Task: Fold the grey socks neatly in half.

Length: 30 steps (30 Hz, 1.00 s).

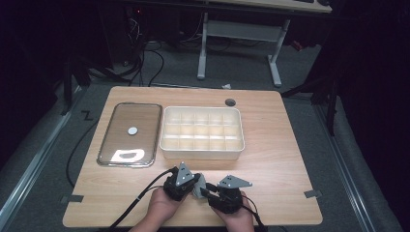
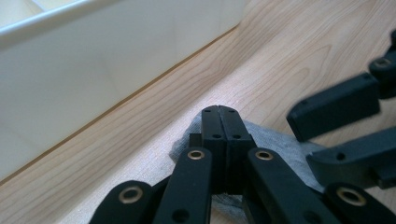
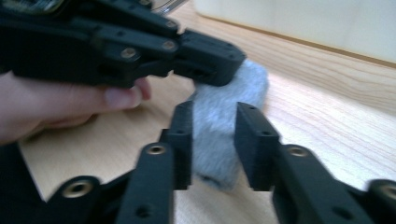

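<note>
A small grey cloth (image 3: 236, 86) hangs just above the wooden table (image 1: 270, 159), near its front edge. My left gripper (image 2: 219, 112) is shut on the cloth's upper end, its jaws pressed flat together; in the right gripper view it (image 3: 210, 63) comes in from the left, held by a hand. My right gripper (image 3: 214, 116) stands open with the lower part of the cloth between its two fingers. In the high view both grippers, left (image 1: 195, 185) and right (image 1: 207, 191), meet tip to tip with the cloth (image 1: 200, 185) between them.
A white box (image 1: 203, 153) divided into several compartments stands just beyond the grippers. A clear lid (image 1: 129, 134) lies flat to its left. A dark round grommet (image 1: 230, 102) sits at the table's far edge. Bare wood lies to the right.
</note>
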Each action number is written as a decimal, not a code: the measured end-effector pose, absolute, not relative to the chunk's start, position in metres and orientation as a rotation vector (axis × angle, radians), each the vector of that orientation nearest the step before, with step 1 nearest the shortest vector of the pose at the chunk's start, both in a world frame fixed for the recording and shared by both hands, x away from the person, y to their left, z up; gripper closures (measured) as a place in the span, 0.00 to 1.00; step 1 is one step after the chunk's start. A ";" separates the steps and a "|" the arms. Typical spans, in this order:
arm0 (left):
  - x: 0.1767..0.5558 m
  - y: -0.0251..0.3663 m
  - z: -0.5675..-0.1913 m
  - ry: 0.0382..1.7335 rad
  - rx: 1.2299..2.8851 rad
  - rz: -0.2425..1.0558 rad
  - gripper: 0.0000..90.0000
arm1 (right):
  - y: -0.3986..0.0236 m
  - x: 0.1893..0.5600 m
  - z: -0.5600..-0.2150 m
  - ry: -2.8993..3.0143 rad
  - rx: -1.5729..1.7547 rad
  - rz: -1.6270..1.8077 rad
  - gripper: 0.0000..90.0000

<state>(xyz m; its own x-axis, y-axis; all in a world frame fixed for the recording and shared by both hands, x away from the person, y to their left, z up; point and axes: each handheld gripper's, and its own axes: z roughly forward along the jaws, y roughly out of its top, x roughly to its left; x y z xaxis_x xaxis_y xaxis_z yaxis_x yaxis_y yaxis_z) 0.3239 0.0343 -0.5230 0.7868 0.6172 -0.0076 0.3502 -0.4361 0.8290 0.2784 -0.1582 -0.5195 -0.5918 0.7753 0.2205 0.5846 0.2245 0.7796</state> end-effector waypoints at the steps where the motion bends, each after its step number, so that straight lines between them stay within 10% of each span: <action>1: 0.324 0.035 -0.523 0.721 2.064 0.370 1.00 | -0.158 0.280 -0.520 2.267 1.307 1.294 0.67; 30: 0.321 0.053 -0.522 0.728 2.035 0.319 0.95 | -0.149 0.291 -0.532 2.345 1.437 1.294 0.53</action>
<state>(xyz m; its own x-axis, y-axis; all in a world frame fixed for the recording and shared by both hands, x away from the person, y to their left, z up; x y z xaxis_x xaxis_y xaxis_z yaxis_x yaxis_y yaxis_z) 0.3208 0.0527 -0.5221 0.7915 0.6084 -0.0580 0.3698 -0.4011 0.8381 0.2912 -0.1486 -0.5320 -0.5487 0.7711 0.3231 0.6844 0.1923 0.7033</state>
